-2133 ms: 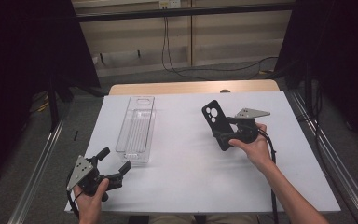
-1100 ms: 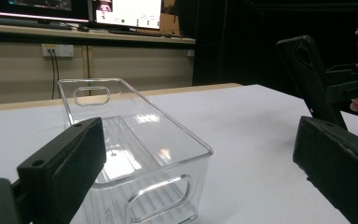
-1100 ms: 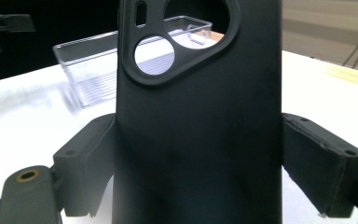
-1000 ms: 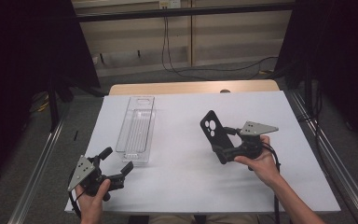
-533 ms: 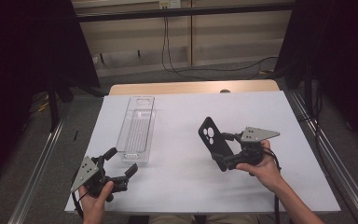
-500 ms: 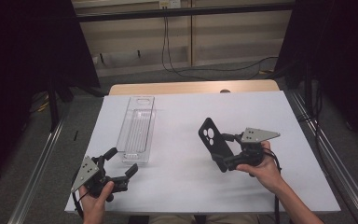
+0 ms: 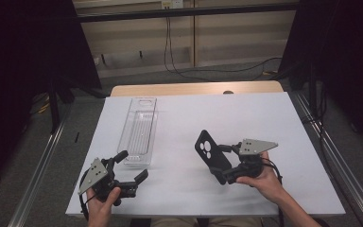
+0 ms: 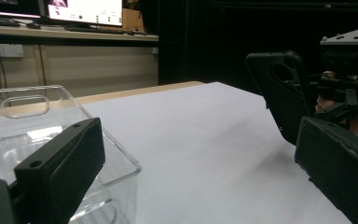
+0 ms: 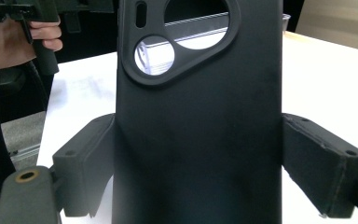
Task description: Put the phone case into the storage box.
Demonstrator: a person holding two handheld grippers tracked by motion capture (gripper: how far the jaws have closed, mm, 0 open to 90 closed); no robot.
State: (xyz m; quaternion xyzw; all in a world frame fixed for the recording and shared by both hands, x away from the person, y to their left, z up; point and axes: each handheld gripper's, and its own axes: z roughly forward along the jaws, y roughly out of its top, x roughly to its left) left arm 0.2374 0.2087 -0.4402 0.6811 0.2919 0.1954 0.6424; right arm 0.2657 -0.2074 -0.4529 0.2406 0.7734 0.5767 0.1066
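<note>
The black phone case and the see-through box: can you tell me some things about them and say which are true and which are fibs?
1. The right gripper is shut on the black phone case. True.
2. The phone case lies inside the clear tray. False: it is held up off the white table, apart from the tray.
3. The left gripper is open and holds nothing. True.
4. The clear tray is full of toys. False: it looks empty.
</note>
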